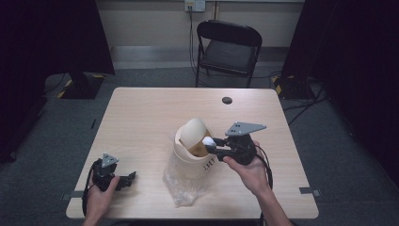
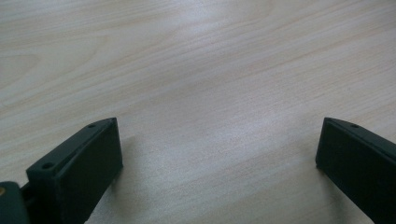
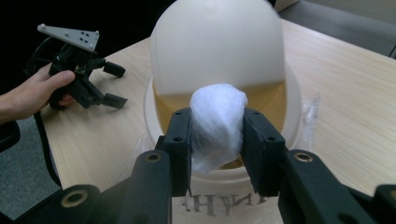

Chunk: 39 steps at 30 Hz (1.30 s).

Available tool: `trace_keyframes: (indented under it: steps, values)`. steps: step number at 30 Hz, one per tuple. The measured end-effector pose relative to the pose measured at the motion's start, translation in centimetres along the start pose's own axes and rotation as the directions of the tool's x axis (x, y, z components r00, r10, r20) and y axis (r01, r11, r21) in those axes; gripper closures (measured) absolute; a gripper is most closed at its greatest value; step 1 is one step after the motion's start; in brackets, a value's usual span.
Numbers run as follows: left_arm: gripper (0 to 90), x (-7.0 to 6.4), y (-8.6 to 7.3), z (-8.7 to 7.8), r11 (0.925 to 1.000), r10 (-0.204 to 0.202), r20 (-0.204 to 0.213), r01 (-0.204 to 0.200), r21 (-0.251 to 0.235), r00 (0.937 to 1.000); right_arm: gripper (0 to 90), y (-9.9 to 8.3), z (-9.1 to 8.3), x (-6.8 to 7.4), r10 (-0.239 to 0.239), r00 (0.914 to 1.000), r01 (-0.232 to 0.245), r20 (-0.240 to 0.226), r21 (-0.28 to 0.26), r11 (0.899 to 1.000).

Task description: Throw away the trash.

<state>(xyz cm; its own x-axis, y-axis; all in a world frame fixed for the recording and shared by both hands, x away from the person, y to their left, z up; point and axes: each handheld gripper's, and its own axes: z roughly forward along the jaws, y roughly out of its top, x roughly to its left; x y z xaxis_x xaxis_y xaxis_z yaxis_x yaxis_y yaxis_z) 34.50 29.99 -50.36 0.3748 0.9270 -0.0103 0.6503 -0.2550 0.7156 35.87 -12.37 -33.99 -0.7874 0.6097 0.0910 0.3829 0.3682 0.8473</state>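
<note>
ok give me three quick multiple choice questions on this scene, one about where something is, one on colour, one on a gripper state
1. Where is the left gripper?
A. Over the bin
B. Low over the table's near left corner
C. On the chair

2. What colour is the swing-lid bin?
A. Cream
B. Blue
C. Black

3. What is the right gripper doing?
A. Hanging open over bare wood
B. Shut on nothing
C. Shut on a white wad

Answers:
1. B, the high view shows it by the near left corner, far from the bin.
2. A, its lid and body are cream in the high and right gripper views.
3. C, the right gripper view shows both jaws pressing the wad's sides at the bin's opening.
</note>
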Motion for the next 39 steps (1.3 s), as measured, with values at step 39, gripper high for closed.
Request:
trace_keyframes:
  steps: [39]
  values:
    - [0.3, -0.1, -0.1, -0.1, 1.0, 0.0, 0.003, 0.0, -0.003, 1.0, 64.1, -0.2, 6.6, -1.0, -0.03, 0.9995, 0.028, 0.009, 0.175, 0.984]
